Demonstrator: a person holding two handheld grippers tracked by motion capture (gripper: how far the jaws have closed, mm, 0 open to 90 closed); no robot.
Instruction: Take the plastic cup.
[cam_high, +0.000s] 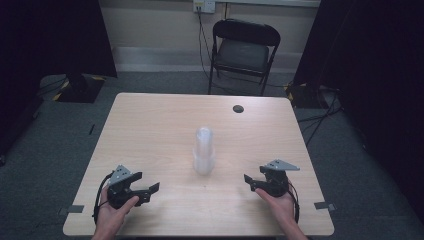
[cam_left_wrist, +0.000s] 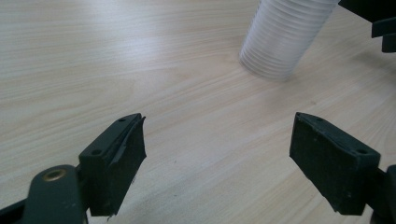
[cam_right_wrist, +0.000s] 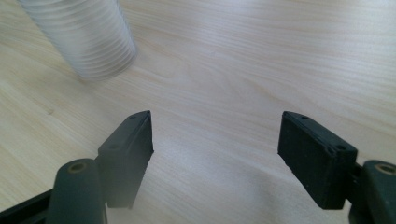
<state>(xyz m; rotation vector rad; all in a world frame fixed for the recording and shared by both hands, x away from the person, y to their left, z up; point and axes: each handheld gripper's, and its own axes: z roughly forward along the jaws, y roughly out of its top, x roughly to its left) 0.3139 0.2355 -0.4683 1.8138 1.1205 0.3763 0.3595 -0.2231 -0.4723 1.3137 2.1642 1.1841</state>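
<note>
Wooden table (cam_high: 150, 130): one cup stack (cam_high: 204, 151), two grippers, left (cam_high: 148, 188) and right (cam_high: 251, 181), fingers apart.

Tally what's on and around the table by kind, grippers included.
Stack of clear plastic cups: 1 (cup count too blurred to tell)
Handheld grippers: 2, left gripper and right gripper, both open
Black folding chair: 1
Wooden table: 1
Total: 5
</note>
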